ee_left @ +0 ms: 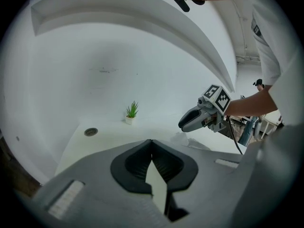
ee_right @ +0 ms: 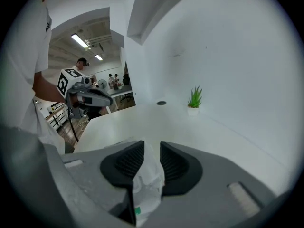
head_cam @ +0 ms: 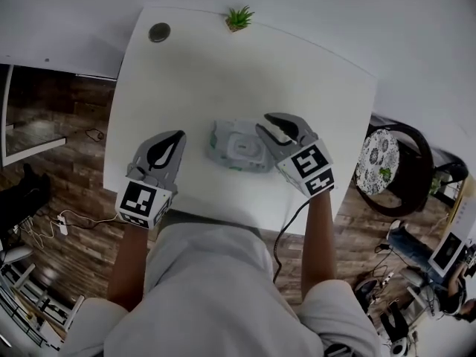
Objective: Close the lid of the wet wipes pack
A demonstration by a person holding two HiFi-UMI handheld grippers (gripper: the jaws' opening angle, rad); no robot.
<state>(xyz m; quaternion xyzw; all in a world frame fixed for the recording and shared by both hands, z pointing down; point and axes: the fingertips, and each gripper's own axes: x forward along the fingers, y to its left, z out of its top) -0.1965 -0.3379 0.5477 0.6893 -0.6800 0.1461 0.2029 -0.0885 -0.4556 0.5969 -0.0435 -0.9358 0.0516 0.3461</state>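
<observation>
The wet wipes pack (head_cam: 236,146), white with pale green print, lies flat in the middle of the white table (head_cam: 193,73). Its oval lid (head_cam: 245,149) looks flat against the top. My right gripper (head_cam: 280,129) hangs over the pack's right end, jaws a little apart. In the right gripper view the pack's crinkled film (ee_right: 148,175) shows in the narrow gap of the right gripper (ee_right: 152,148). My left gripper (head_cam: 169,146) hovers left of the pack, apart from it. Its jaws meet at the tips with nothing held, as the left gripper (ee_left: 152,141) shows in its own view.
A small potted plant (head_cam: 239,18) stands at the table's far edge, and a round grommet (head_cam: 159,32) sits at the far left corner. A patterned chair (head_cam: 379,162) stands right of the table. The white wall lies just beyond the far edge.
</observation>
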